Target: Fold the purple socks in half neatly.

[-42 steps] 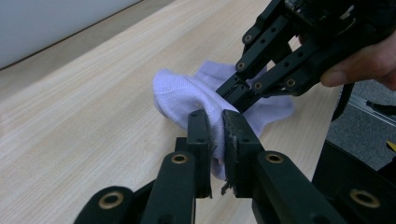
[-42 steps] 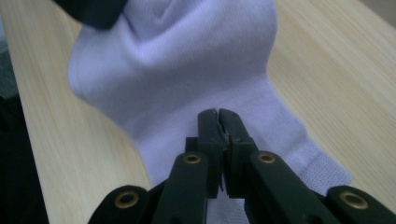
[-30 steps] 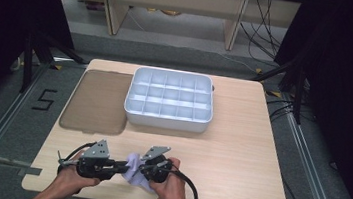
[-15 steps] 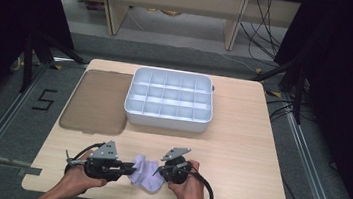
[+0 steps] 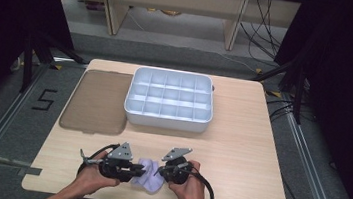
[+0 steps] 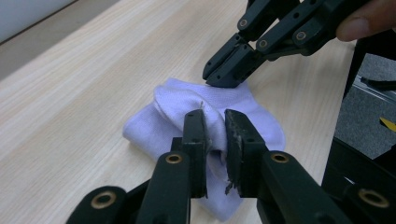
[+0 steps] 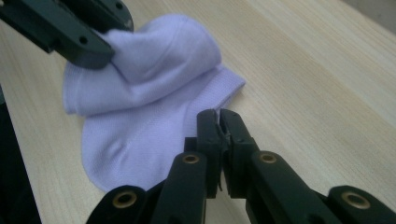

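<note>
**Sock half folded near the table's front edge**

The sock [image 5: 149, 169] lies bunched on the table [image 5: 239, 152], well short of the tray [image 5: 169, 99] and the lid [image 5: 94, 101]. Your left gripper [image 6: 215, 123] has just been opening, a fold of fabric between its jaws. Your right gripper [image 7: 218, 122] is clenched on the cuff edge. In my judgement, tidying and placing remain.

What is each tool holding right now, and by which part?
The left tool has a raised fold of the lilac sock between its jaws, which have just been opening. The right tool is shut on the sock's edge.
</note>
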A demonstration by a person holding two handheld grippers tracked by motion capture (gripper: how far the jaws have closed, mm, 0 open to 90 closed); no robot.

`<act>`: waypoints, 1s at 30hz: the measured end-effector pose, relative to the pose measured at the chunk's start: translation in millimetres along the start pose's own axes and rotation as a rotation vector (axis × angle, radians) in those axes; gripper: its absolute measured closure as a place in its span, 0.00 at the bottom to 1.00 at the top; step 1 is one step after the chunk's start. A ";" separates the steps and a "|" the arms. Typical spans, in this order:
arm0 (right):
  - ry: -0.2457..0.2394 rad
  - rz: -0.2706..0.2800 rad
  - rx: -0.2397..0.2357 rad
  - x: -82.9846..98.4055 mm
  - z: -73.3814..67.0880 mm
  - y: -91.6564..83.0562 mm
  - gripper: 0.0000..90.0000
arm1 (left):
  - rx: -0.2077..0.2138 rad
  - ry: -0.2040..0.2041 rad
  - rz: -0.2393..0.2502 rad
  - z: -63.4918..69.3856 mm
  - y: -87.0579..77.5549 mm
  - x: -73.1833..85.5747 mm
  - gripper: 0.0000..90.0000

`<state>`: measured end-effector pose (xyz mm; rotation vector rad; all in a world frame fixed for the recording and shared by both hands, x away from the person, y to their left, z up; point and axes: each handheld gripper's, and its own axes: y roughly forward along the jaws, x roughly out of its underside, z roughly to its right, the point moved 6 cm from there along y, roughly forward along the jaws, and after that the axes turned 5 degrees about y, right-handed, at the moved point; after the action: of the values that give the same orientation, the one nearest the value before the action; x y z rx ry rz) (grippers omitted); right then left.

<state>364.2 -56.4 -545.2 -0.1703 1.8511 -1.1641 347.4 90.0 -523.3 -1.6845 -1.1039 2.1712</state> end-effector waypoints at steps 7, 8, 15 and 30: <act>-0.005 0.050 -0.005 -4.6 3.7 -12.7 0.96 | 0.030 -0.007 0.000 7.2 10.5 -3.2 0.84; 0.002 0.037 -0.005 -4.4 4.1 -16.4 0.96 | 0.030 -0.007 0.000 7.2 10.5 -3.2 0.83; 0.009 0.070 0.001 -4.0 11.9 -25.0 0.96 | 0.085 -0.038 0.044 13.1 7.6 -9.0 0.71; 0.003 0.126 -0.010 -20.5 -2.4 -39.9 0.95 | -0.019 -0.002 -0.023 -16.4 3.9 6.6 0.89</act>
<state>361.1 -65.6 -501.3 -0.0567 1.8436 -1.0686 360.9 98.1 -532.1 -1.6697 -1.1427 2.1558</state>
